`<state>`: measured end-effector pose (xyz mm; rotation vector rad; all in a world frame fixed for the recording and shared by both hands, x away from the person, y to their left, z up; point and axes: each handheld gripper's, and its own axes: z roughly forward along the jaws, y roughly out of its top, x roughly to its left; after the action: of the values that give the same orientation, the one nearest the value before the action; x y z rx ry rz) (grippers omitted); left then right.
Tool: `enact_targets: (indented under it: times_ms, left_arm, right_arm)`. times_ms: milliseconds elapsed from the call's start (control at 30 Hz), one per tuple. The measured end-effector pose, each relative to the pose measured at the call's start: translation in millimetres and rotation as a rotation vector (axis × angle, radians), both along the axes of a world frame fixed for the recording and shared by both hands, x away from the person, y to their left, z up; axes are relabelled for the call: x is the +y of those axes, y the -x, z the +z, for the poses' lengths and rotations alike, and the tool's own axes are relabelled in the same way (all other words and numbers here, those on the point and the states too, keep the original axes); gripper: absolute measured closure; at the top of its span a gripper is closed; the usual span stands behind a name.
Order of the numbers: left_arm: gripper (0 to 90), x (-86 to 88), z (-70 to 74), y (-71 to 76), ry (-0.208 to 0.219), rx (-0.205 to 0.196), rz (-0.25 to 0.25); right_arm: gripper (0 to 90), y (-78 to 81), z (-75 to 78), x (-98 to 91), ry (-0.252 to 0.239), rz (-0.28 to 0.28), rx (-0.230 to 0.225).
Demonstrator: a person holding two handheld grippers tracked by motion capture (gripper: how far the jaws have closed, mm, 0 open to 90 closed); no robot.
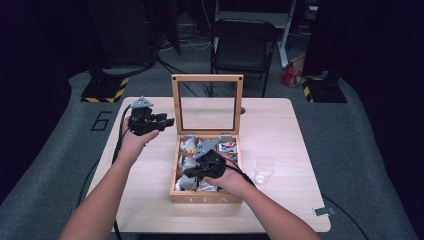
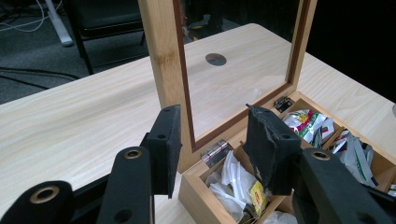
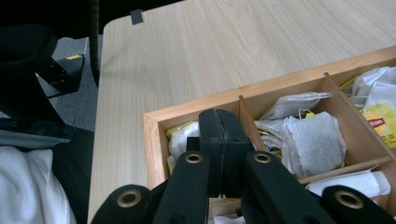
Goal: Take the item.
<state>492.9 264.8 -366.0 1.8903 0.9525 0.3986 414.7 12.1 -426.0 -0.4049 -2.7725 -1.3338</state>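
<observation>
The right gripper [image 3: 219, 140], its jaws pressed together, is sunk into the front-left compartment of the wooden tea box [image 1: 206, 199]; whether a tea bag [image 3: 184, 135] is pinched cannot be told, so a lift may come up empty or snag strings. "TEA" is read on the box front, a yellow Lipton tag [image 3: 379, 120] inside. Farther off, the left gripper [image 2: 212, 140] is held spread around the upright lid [image 2: 161, 56], which may be knocked shut.
</observation>
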Motion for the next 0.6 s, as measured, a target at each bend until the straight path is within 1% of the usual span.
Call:
enact_targets:
  times_ms: [33, 67, 133, 200, 233, 333, 400, 500, 533, 600]
  left_arm:
    - [55.5, 0.1, 0.3, 0.1, -0.001, 0.0, 0.001]
    - [55.5, 0.1, 0.4, 0.2, 0.0, -0.003, 0.002]
    - [55.5, 0.4, 0.8, 0.3, -0.003, -0.004, 0.002]
    - [55.5, 0.6, 1.1, 0.2, -0.001, -0.006, 0.005]
    - [55.5, 0.7, 1.3, 0.2, -0.001, -0.006, 0.005]
    - [55.5, 0.8, 2.3, 0.5, -0.005, -0.004, 0.004]
    - [55.6, 1.1, 2.8, 0.4, -0.007, -0.005, 0.002]
    - [55.5, 1.0, 2.8, 0.4, -0.008, -0.005, 0.003]
    - [55.5, 1.0, 2.9, 0.4, -0.007, -0.004, 0.004]
    - [55.5, 0.8, 2.8, 0.6, -0.003, -0.009, 0.006]
  right_arm:
    - [90.0, 0.0, 2.2, -1.0, 0.0, 0.001, -0.01]
    - [90.0, 0.8, 4.2, -1.6, -0.003, -0.001, -0.004]
    - [90.0, 1.2, 9.4, -4.2, -0.007, -0.002, -0.012]
    - [90.0, 1.8, 13.3, -6.0, -0.015, -0.008, -0.004]
    - [90.0, 1.4, 15.6, -7.4, -0.016, -0.014, -0.015]
    - [90.0, 1.4, 21.8, -10.3, -0.033, -0.027, -0.01]
    - [90.0, 1.9, 26.7, -12.2, -0.035, -0.035, -0.008]
    - [90.0, 1.6, 32.0, -14.0, -0.038, -0.03, -0.026]
    - [90.0, 2.3, 33.6, -14.7, -0.039, -0.036, -0.021]
    - [90.0, 2.0, 36.7, -16.1, -0.04, -0.037, -0.027]
